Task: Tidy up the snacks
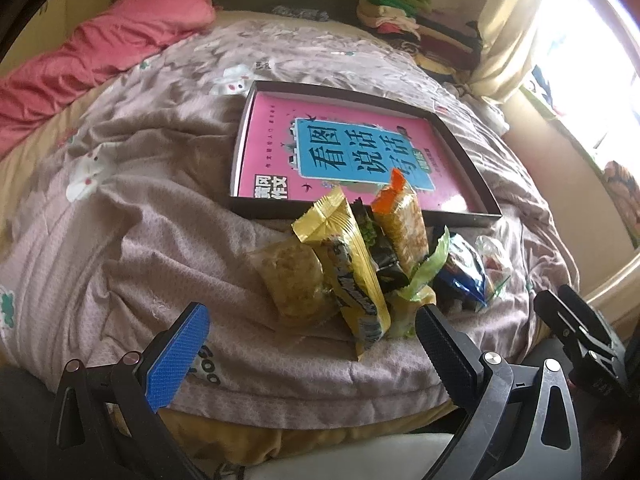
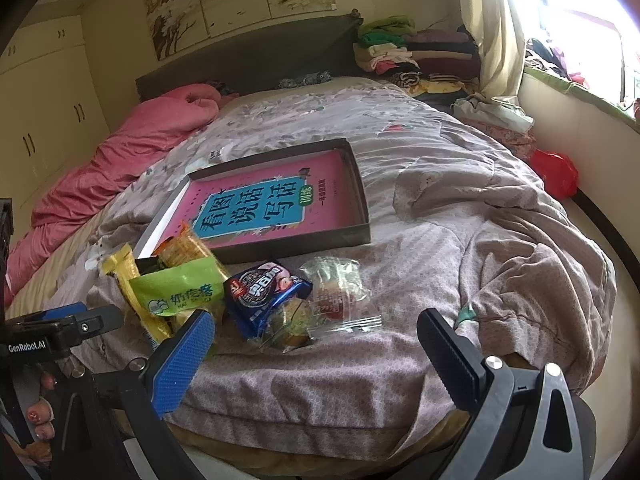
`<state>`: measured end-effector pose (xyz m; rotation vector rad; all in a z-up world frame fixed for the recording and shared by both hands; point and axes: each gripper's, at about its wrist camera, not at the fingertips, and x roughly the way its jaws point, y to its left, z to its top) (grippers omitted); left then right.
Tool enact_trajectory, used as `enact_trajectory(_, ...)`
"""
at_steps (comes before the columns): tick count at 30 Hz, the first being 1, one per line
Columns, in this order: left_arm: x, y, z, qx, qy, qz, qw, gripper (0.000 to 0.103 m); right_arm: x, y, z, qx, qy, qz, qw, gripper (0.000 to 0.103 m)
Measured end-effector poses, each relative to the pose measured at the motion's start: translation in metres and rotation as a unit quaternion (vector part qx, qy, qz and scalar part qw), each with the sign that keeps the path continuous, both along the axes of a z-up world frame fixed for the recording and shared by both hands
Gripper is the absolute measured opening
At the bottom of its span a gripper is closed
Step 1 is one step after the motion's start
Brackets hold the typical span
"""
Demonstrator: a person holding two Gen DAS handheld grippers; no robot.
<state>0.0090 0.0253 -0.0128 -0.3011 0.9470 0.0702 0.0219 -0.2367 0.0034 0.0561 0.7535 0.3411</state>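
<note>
A pile of snack packs lies on the bed near its front edge: a yellow bar, an orange-topped pack, a green pack, a blue cookie pack, a clear-wrapped pastry and a clear-wrapped sweet. Behind them sits a shallow dark box holding a pink book. My left gripper is open and empty, just in front of the pile. My right gripper is open and empty, close to the blue pack.
The bed is covered by a rumpled mauve quilt, with a pink duvet at the far left. Folded clothes are stacked by the headboard. A red bag lies beside the bed on the right.
</note>
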Motion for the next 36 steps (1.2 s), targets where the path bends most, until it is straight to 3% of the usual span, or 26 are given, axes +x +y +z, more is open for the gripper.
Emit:
enact_trajectory(4,0.007,-0.003,-0.008,-0.021,0.011,-0.012,0.9997,0.091,0.007,-0.005,-0.003,0.005,0.006,-0.007,1.000,0.102)
enact_trajectory(9,0.016,-0.009,-0.017,-0.033,0.028,-0.031,0.9986,0.058,0.013,-0.010,-0.006,0.009,0.008,-0.018,1.000,0.102)
enact_trajectory(25,0.030,0.000,-0.013,-0.062,0.006,-0.032,0.9975,0.045,0.051,-0.010,-0.025,-0.010,0.034,-0.027,0.999,0.102)
enact_trajectory(27,0.032,0.001,-0.013,-0.063,0.005,-0.031,0.9975,0.041,0.056,-0.008,-0.029,-0.017,0.038,-0.021,0.999,0.094)
enact_trajectory(36,0.041,0.011,-0.017,-0.097,0.008,-0.032,0.9948,0.040,0.078,0.000,-0.049,-0.016,0.071,0.024,0.997,0.054)
